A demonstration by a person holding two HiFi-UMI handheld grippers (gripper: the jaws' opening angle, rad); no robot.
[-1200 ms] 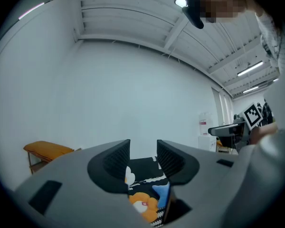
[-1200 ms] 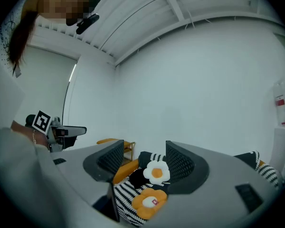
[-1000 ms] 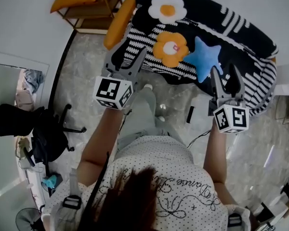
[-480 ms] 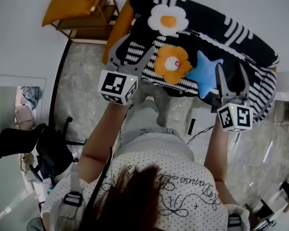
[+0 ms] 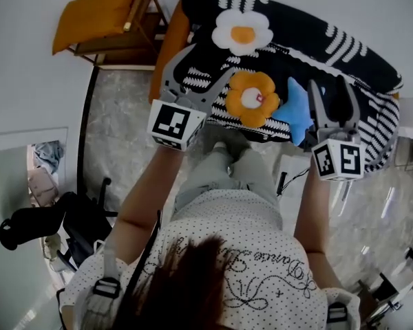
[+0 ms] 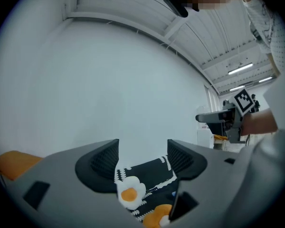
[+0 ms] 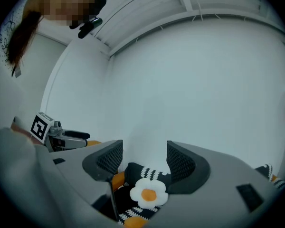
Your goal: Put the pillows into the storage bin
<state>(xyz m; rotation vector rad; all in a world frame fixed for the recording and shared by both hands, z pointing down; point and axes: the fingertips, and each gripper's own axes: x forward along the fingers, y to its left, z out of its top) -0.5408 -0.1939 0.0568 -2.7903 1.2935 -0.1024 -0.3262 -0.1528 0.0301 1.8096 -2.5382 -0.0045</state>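
Observation:
Three pillows lie on a black-and-white striped sofa [image 5: 344,47]: a white flower pillow [image 5: 241,31] at the back, an orange flower pillow [image 5: 251,98] and a blue star pillow [image 5: 297,108] near the front edge. My left gripper [image 5: 205,64] hovers over the sofa's left part, left of the orange flower. Its jaws have just been opening and nothing is between them. My right gripper [image 5: 330,88] hovers just right of the blue star, open and empty. The white flower pillow [image 6: 129,194] [image 7: 148,193] shows beyond both pairs of jaws [image 6: 142,156] [image 7: 143,158]. No storage bin is in view.
A wooden chair with an orange cushion [image 5: 96,12] stands at the top left by the wall. A long orange cushion [image 5: 168,43] leans at the sofa's left end. A black office chair [image 5: 69,218] stands at the lower left. A cable [image 5: 292,181] lies on the marble floor.
Both grippers have moved forward, from above the floor to over the sofa's front edge. The left jaws stand wider apart than before. The pillows have not moved.

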